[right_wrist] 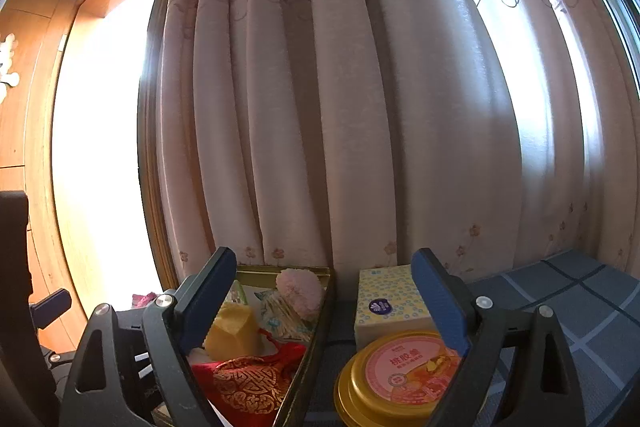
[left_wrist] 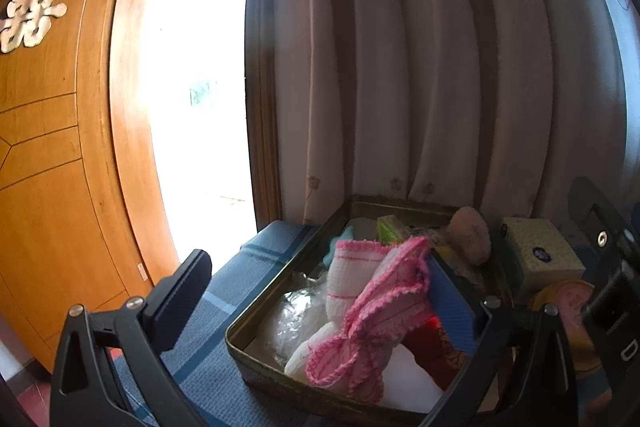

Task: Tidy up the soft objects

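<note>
Your left gripper hangs spread wide over the tin box on the blue worktop, its right pad just brushing the pink-trimmed cloth. That cloth lies heaped inside, long axis running from the near rim up toward the curtain. Your right gripper is released too, holding nothing above the round tin.

Left gripper: jaws spread wide, left finger dark-padded, right finger blue-padded, tilted toward far right. Nothing clamped, though cloth seems to brush right pad. Right gripper: jaws wide apart, fingers level, pointing far, nothing held.
</note>
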